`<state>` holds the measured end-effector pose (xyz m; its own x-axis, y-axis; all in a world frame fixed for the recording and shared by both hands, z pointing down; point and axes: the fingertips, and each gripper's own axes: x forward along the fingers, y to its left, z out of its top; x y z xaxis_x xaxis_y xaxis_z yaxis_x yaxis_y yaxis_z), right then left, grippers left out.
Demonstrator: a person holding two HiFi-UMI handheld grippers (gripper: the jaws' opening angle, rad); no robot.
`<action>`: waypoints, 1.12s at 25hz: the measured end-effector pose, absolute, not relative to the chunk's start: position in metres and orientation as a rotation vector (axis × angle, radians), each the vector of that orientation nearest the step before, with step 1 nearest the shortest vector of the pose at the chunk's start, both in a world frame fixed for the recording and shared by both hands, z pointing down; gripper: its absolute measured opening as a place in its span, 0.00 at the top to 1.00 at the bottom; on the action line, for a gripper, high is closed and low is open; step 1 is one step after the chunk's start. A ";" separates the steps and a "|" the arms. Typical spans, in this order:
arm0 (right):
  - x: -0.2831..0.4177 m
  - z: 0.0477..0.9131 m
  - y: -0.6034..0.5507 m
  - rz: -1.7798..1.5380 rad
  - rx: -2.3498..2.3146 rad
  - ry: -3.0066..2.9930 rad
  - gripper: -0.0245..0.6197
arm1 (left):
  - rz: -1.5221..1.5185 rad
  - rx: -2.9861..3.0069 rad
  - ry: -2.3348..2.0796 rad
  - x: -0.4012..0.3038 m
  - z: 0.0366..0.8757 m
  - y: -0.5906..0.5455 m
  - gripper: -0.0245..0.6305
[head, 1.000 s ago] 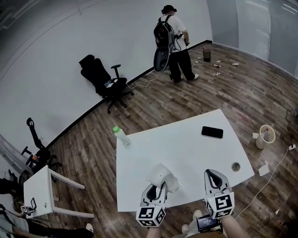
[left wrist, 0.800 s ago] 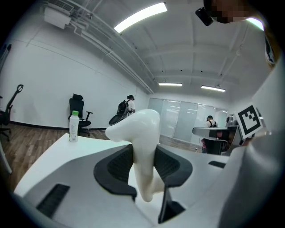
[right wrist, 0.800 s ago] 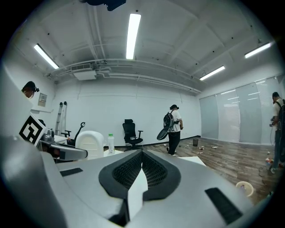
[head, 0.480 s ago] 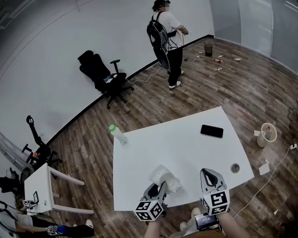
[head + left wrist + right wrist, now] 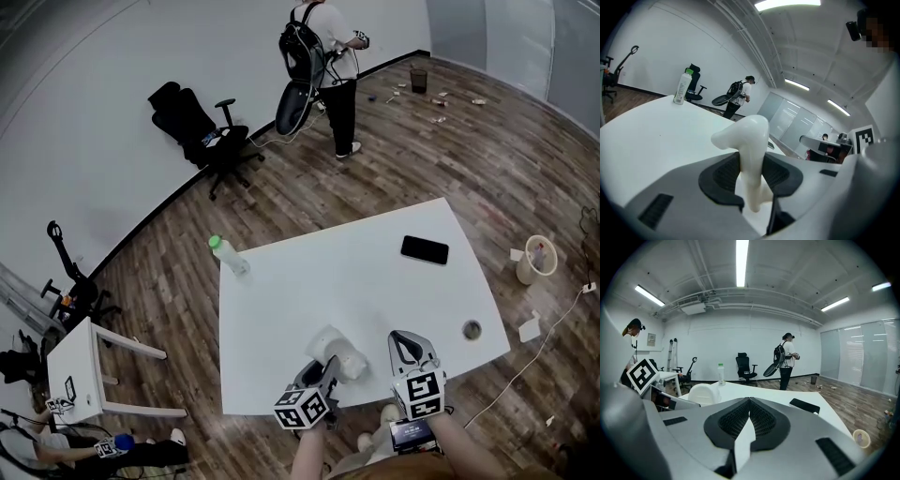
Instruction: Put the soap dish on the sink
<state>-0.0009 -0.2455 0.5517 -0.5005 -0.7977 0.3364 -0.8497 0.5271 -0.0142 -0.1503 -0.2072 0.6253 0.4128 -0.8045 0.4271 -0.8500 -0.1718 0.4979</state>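
Observation:
The white soap dish (image 5: pixel 339 349) hangs just above the near edge of the white table (image 5: pixel 309 281), and my left gripper (image 5: pixel 325 371) is shut on it. In the left gripper view the soap dish (image 5: pixel 747 140) stands on edge between the dark pads (image 5: pixel 721 174), its rim sticking out past them. My right gripper (image 5: pixel 405 343) hovers to the right of the dish, apart from it. Its jaws meet at the tips (image 5: pixel 749 402) with nothing in them. From there the soap dish (image 5: pixel 705 393) shows to the left. No sink is in view.
A green-capped bottle (image 5: pixel 227 255) stands at the table's far left corner. A black phone (image 5: pixel 425 249) lies far right, and a round cable hole (image 5: pixel 472 329) sits near the right edge. A person with a backpack (image 5: pixel 323 56) and an office chair (image 5: pixel 202 127) are by the wall.
Both grippers have sunk lower over the table's near edge, the left one rolling with the soap dish still in it. The person at the back has walked left.

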 end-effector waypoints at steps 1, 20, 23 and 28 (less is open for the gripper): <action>-0.003 0.557 -0.246 0.262 1.361 -2.474 0.95 | 0.091 1.978 -1.396 -0.150 0.628 -0.207 0.75; -0.010 0.622 -0.255 0.367 1.233 -2.400 0.95 | 0.139 1.919 -1.286 -0.135 0.671 -0.206 0.75; -0.007 0.631 -0.255 0.387 1.213 -2.390 0.95 | 0.138 1.895 -1.253 -0.127 0.681 -0.206 0.75; -0.010 0.635 -0.253 0.418 1.185 -2.400 0.95 | 0.131 1.842 -1.199 -0.122 0.694 -0.205 0.75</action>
